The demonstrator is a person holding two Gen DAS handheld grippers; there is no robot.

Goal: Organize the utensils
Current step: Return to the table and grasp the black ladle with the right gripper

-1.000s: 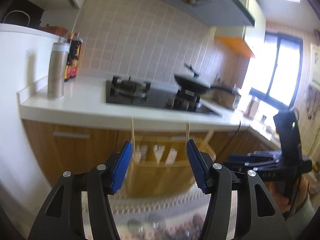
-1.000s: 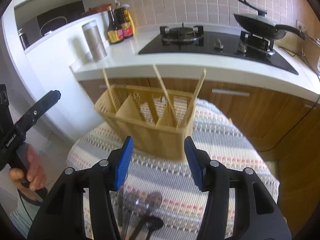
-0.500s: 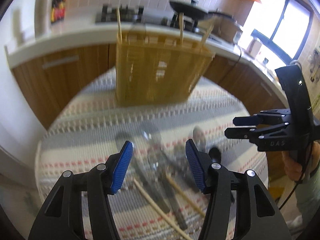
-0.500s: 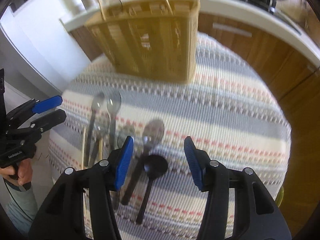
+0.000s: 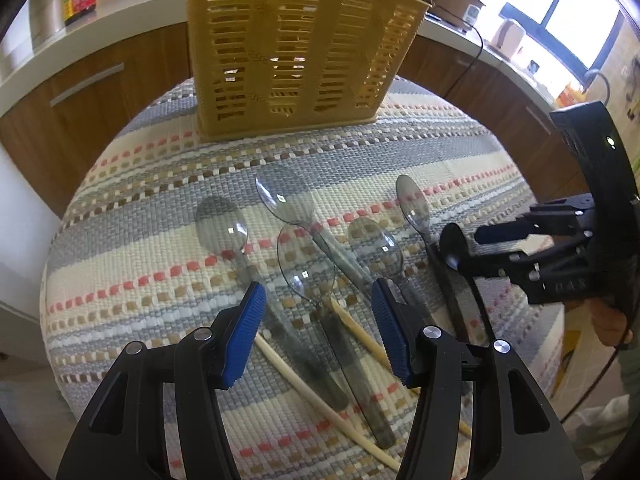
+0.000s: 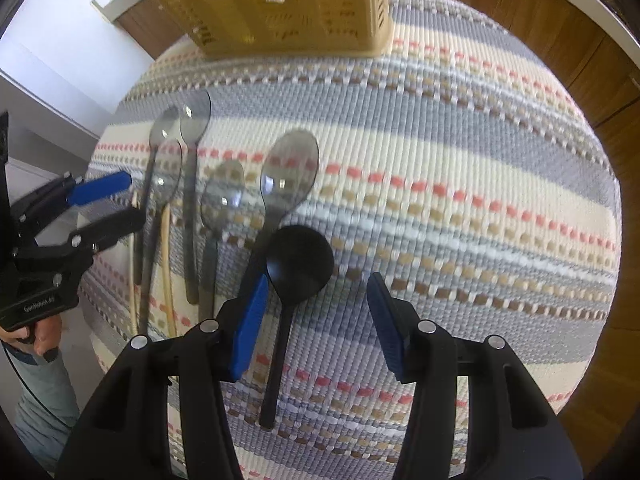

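Descent of both grippers: a second ago your cameras faced the stove and counter; now they look down on the striped woven tablecloth (image 5: 132,248). Your left gripper (image 5: 318,330) hangs with jaws spread and empty above the translucent grey plastic spoons (image 5: 286,200) and pale wooden chopsticks (image 5: 320,394), which lie loose and overlapping. Your right gripper (image 6: 314,322) is likewise released, its left pad just beside the black plastic spoon (image 6: 298,260). The slotted yellow plastic utensil basket (image 5: 296,44) stands upright at the far edge, well apart from the pile. Nothing is grasped yet, so sorting appears to be at its start, with each gripper positioned for a first pick.
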